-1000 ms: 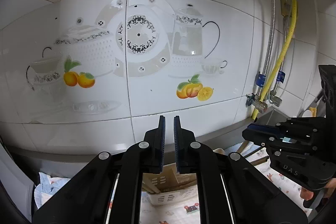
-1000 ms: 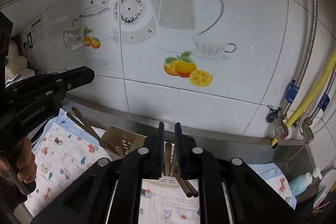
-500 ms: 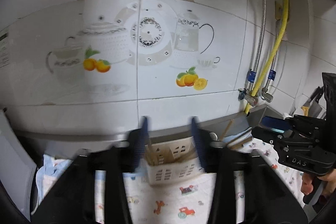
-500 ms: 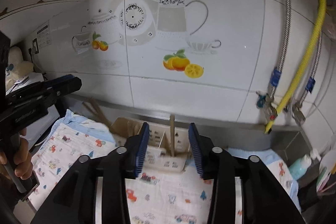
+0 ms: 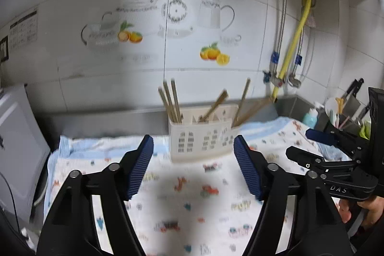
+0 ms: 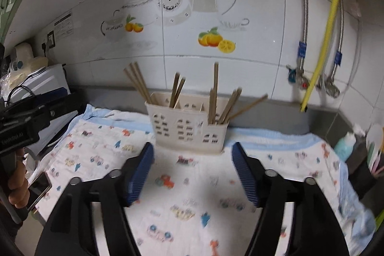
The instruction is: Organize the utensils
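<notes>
1. The left gripper [image 5: 194,148] has its blue-padded fingers [image 5: 141,167] spread wide at the bottom of the left wrist view; the jaws are opening and nothing lies between them but bare cloth.
2. The right gripper [image 6: 192,155] shows the same at the bottom of its own view: fingers [image 6: 244,174] apart, jaws opening, nothing grasped.
3. The holder [image 5: 200,133], a cream plastic caddy with window-shaped cut-outs, stands upright in the middle of both views, beyond the fingertips and apart from them.
4. Chopsticks [image 5: 171,100] stand in its compartments: a bunch leaning left at the left end, others tilted right in the middle and at the right end, one slanting far right.
5. The holder rests on a cloth [image 5: 187,203], white with small printed cars and a pale blue border, covering the lower half of each frame.
6. Behind it is a tiled wall [image 6: 192,16] with teapot and orange decals.
7. A yellow hose [image 6: 324,35] and braided metal hoses run down the upper right.
8. In the left wrist view the right gripper appears at the right edge, held by a hand [image 5: 360,210]; in the right wrist view the left gripper appears at the left edge.
</notes>
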